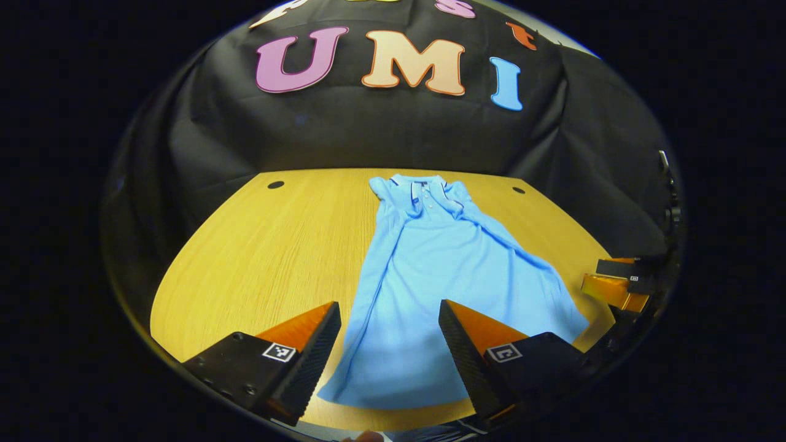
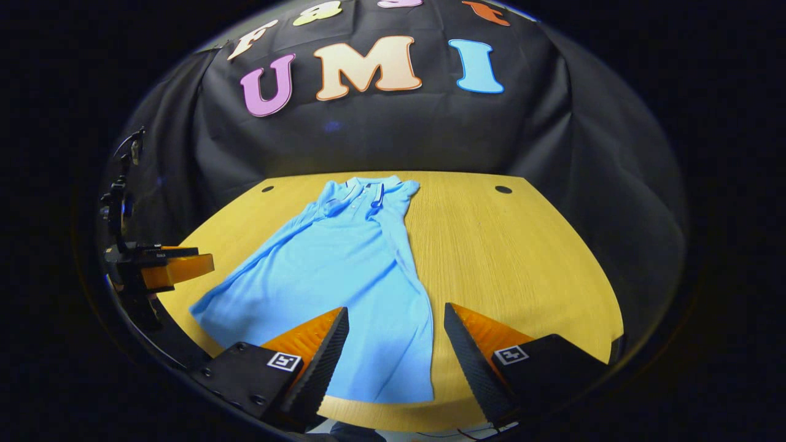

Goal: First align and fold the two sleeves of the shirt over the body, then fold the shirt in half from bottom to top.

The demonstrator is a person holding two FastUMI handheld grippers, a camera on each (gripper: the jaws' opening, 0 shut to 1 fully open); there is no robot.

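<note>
Shirt (image 1: 442,270) laid flat on table (image 1: 264,245), collar far, hem near, long axis running away from both grippers. Left gripper (image 1: 390,344) and right gripper (image 2: 396,347) held apart, unloaded, over hem corners; sleeves seen folded in.

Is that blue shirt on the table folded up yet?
Partly. The shirt lies flat and narrow on the table, its sleeves tucked in over the body, collar at the far end. The bottom-to-top fold is not yet done.
</note>
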